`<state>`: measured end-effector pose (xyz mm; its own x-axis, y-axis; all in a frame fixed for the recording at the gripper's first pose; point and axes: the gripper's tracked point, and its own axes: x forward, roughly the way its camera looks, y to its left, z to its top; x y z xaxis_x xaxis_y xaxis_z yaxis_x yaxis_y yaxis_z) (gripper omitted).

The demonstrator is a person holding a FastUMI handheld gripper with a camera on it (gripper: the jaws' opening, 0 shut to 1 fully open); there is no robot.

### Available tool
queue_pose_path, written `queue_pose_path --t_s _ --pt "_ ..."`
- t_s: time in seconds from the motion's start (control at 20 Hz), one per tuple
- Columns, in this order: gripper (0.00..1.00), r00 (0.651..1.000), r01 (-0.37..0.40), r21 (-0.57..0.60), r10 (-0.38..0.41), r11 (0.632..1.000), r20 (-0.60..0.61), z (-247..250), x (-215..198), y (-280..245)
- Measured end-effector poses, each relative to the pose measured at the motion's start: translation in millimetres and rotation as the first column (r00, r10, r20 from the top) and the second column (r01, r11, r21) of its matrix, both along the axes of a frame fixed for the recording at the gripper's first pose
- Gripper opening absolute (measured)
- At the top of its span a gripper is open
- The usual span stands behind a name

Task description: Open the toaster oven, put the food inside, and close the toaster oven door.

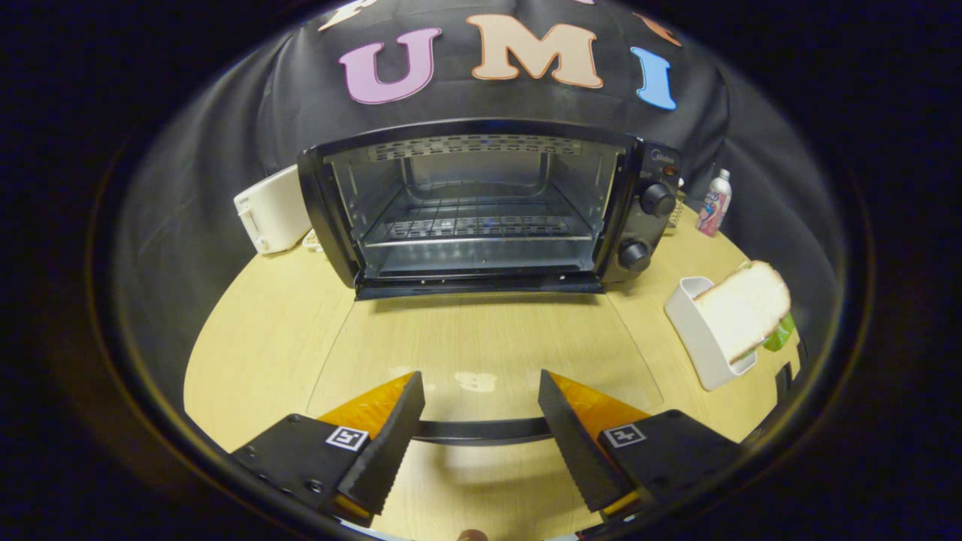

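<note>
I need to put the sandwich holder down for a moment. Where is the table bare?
Bare tabletop lies left of the lowered glass door, ahead of the open gripper. Right of the toaster oven, the sandwich and its holder crowd it.

The toaster oven is glossy black on the outside with a silvery metal inside and a wire rack making a grid pattern — plus two black knobs down its side panel. It sits on a pale yellow wood-grain table, with a cream-white toaster off to one side and a pink-and-white bottle on the other. The sandwich is white bread with a bit of bright green poking out, leaning in a plain white holder — the gripper has its fingers spread apart with nothing between them, and black-and-white square markers on its black body.
</note>
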<state>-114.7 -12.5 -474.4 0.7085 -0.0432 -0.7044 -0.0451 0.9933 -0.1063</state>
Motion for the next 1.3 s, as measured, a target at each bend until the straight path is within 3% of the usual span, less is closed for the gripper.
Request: queue_pose_path --t_s 0.2,0.4,0.7,0.9,1.05,1.15,1.3 --pt "0.99 0.997 0.048 -0.050 -0.045 0.998 0.062 30 19 -36" --pt "0.98 0.973 0.194 -0.118 -0.176 0.974 0.149 73 38 -111" --pt "0.98 0.884 0.443 -0.140 -0.405 0.886 0.234 112 38 -233" --pt "0.98 0.822 0.549 -0.104 -0.514 0.829 0.244 111 21 -294" --pt "0.98 0.798 0.575 -0.006 -0.559 0.818 0.222 92 19 -314" --pt "0.98 0.812 0.548 0.069 -0.550 0.834 0.193 74 26 -311" --pt "0.97 0.842 0.513 0.088 -0.520 0.854 0.144 47 35 -313"
